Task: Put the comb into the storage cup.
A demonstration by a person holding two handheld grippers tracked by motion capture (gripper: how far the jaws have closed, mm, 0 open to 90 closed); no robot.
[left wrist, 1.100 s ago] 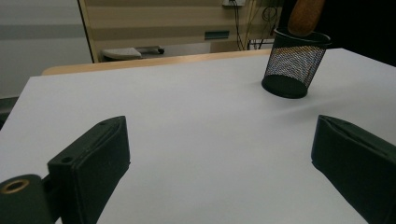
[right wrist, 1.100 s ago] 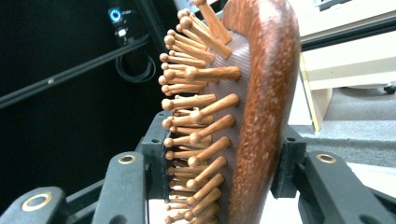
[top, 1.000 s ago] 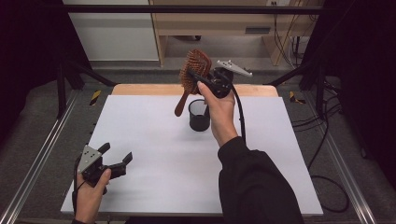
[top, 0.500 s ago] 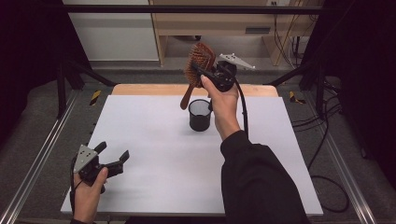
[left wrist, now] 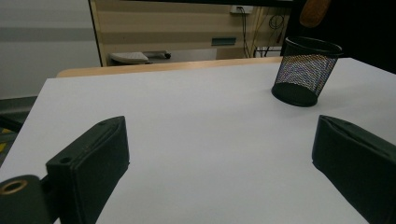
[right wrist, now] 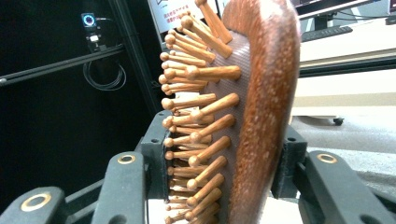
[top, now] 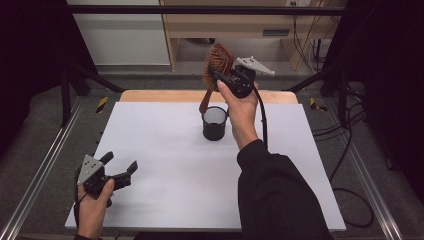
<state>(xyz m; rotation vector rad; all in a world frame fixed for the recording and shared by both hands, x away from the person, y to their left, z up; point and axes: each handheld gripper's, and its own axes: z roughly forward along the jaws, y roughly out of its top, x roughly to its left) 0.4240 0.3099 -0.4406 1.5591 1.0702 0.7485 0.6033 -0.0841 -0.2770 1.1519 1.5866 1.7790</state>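
A wooden paddle hairbrush (top: 217, 61) with wooden bristle pins hangs tilted in the air, head up. My right gripper (top: 216, 75) is shut on its head. Its handle end (top: 204, 106) points down just behind the far left rim of a black mesh cup (top: 214, 123) that stands upright on the white tabletop (top: 165, 150). In the right gripper view the brush (right wrist: 254, 116) fills the gap between the jaws, pins on one side and the smooth back on the other. My left gripper (top: 120, 169) rests low at the table's front left, open and holding nothing. From it the cup (left wrist: 306, 70) stands far right.
A wooden strip (top: 150, 95) runs along the table's back edge. Metal frame rails (top: 42, 170) flank both sides. Cables (top: 345, 145) lie on the floor at the right. A light wooden shelf unit (top: 250, 25) stands behind the table.
My right hand has carried the brush a little to the right, bringing the handle end closer to the cup's rim. The left gripper has stayed where it was.
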